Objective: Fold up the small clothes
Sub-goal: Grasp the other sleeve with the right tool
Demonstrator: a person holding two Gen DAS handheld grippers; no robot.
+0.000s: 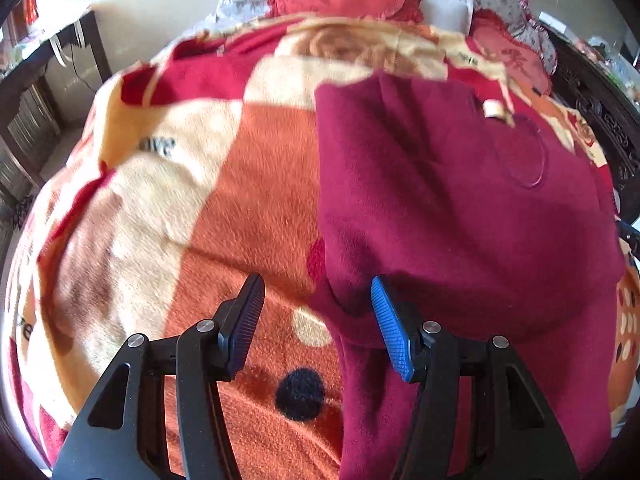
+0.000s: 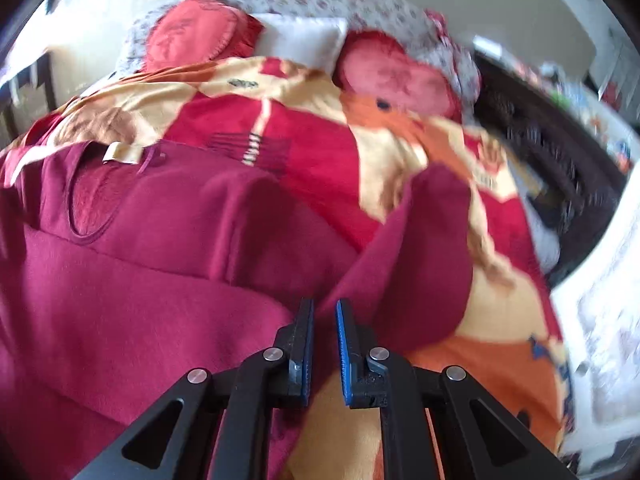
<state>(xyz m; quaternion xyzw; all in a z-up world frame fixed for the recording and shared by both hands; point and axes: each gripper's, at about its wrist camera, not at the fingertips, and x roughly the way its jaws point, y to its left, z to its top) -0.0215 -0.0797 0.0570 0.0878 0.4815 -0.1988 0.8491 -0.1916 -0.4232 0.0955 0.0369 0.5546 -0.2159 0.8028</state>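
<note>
The left gripper [image 1: 318,320] stands spread at the bottom of the left wrist view, pinching nothing. Its blue right pad [image 1: 390,328] sits against the left edge of the maroon top [image 1: 460,200], while its dark left pad [image 1: 244,324] hovers over the bare blanket [image 1: 248,200]. A sleeve of the top runs down between the fingers toward the bottom edge. The top fills the right half of this frame, with its neckline and a pale label [image 1: 494,110] at upper right.

In the right wrist view the right gripper [image 2: 324,344] is pressed nearly together at bottom centre, pinching a fold of the top [image 2: 140,272]; the cloth rises from the pads to the upper right as a lifted flap [image 2: 424,240]. The rest of the top lies across the left half. Red pillows [image 2: 192,36] sit at the top of the frame.
</note>
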